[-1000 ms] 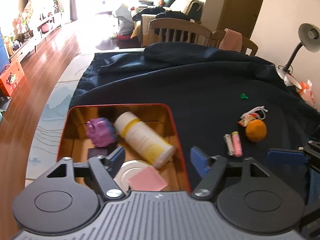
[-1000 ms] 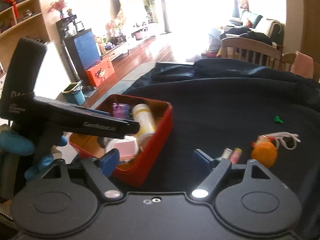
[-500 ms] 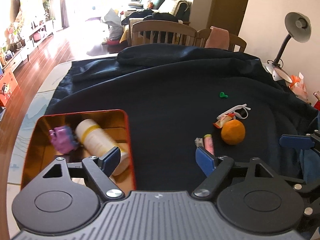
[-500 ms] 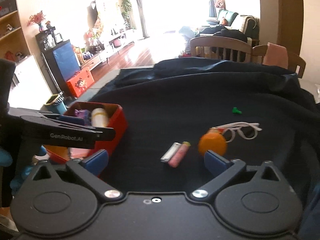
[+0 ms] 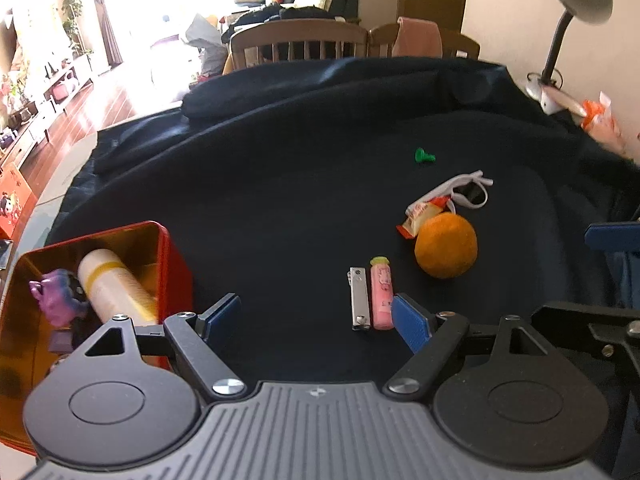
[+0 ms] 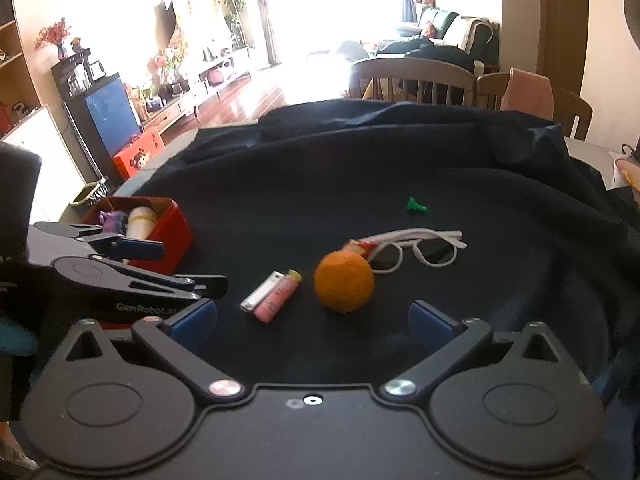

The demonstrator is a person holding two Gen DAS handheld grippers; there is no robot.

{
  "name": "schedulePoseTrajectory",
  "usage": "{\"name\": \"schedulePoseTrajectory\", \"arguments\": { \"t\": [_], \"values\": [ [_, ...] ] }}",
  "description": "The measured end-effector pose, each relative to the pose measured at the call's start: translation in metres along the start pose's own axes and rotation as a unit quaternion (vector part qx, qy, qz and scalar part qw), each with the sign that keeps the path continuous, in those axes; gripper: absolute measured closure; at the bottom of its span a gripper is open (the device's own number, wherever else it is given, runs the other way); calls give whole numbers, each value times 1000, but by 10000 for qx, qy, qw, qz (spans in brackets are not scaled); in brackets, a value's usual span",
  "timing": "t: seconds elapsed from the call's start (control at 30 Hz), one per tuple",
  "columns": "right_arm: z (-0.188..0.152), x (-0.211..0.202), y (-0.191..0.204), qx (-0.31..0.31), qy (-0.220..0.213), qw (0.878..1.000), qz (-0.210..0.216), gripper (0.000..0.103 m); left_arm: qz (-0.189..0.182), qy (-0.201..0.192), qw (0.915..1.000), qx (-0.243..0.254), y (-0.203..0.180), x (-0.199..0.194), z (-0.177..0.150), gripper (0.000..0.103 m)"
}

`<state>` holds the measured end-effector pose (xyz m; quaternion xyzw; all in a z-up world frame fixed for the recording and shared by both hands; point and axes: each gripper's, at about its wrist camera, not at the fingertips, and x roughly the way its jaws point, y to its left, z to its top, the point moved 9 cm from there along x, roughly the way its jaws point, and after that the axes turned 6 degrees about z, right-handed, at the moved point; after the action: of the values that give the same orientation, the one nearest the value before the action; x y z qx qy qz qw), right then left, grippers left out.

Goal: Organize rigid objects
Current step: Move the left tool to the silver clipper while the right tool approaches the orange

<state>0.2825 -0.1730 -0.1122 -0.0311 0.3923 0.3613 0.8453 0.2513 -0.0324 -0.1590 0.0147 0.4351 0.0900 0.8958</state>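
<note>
left gripper (image 5: 316, 316) now beyond glossy red tin (image 5: 172, 264)

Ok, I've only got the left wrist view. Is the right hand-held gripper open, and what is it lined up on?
Observer: Open. The right hand-held gripper has its jaws wide apart, and the orange lies just ahead between them, untouched.
Operator: And the white thing behind the orange?
Observer: A pair of white-framed glasses. Both lens rims show, and they lie flat on the dark cloth.
</note>
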Motion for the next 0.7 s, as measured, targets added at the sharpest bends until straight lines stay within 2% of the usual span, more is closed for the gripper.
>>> {"name": "schedulePoseTrajectory", "arguments": {
  "t": [0.43, 0.7],
  "values": [
    [-4, 15, -28, 123, 251, 9996, 82, 1, 350, 352, 9988, 49, -11, 45, -7, 21],
    [1, 30, -31, 32, 319, 9994, 133, 1, 382, 541, 9977, -109, -7, 60, -13, 21]
  ]
}}
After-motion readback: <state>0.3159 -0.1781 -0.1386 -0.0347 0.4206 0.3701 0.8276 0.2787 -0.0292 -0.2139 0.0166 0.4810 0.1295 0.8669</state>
